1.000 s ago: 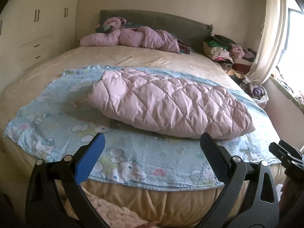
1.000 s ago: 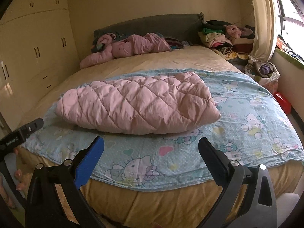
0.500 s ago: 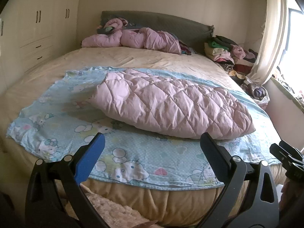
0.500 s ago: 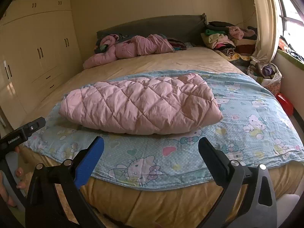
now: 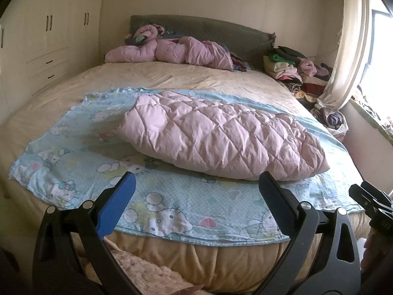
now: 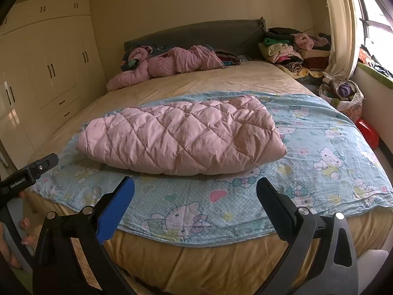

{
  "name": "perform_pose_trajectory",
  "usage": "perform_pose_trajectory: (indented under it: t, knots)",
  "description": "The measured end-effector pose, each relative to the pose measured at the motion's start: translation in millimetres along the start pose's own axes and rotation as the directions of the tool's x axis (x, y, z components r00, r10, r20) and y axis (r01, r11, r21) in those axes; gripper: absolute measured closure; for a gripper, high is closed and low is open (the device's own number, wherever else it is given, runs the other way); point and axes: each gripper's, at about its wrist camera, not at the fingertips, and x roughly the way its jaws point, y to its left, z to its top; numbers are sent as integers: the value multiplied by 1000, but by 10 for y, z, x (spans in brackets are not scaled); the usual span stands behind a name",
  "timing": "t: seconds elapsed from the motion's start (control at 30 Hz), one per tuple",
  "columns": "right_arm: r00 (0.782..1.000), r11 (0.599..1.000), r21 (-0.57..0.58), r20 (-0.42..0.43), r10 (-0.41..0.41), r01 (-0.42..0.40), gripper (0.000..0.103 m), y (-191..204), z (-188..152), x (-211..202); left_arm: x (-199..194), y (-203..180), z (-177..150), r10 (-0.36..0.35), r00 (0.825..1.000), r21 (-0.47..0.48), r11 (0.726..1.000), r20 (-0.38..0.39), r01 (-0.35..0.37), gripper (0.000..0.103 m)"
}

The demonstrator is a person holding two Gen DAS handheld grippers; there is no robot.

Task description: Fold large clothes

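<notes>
A pink quilted garment (image 5: pixel 221 137) (image 6: pixel 181 137) lies folded into a long puffy bundle on a light blue cartoon-print sheet (image 5: pixel 157 204) (image 6: pixel 326 152) spread across the near half of the bed. My left gripper (image 5: pixel 196 191) hangs open in front of the bed's foot edge, short of the bundle, with nothing between its fingers. My right gripper (image 6: pixel 195 191) is likewise open and empty, a little before the bundle. The left gripper's body (image 6: pixel 29 172) shows at the right wrist view's left edge, the right gripper's body (image 5: pixel 373 201) at the left wrist view's right edge.
A second pink quilted garment (image 5: pixel 172 51) (image 6: pixel 169 66) lies crumpled by the grey headboard (image 5: pixel 221 32). Stacked clothes (image 5: pixel 292 68) (image 6: pixel 289 49) sit at the bed's far right, a bag (image 6: pixel 346 95) and curtain (image 5: pixel 343 49) beyond. Wardrobes (image 6: pixel 54 68) line the left wall. A fluffy rug (image 5: pixel 147 272) lies below.
Both grippers have risen and eased slightly back, so the bed sits lower in each view. The bundle and sheet have not moved. Both grippers stay open.
</notes>
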Motion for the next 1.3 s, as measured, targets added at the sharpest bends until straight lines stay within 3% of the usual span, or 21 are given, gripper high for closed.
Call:
perform_pose_trajectory:
  t: [1.3]
  knots:
    - [1000, 1000, 11, 5, -9, 9, 4, 21, -12, -52, -26, 3, 6, 7, 1000, 4, 1000, 2, -7, 9]
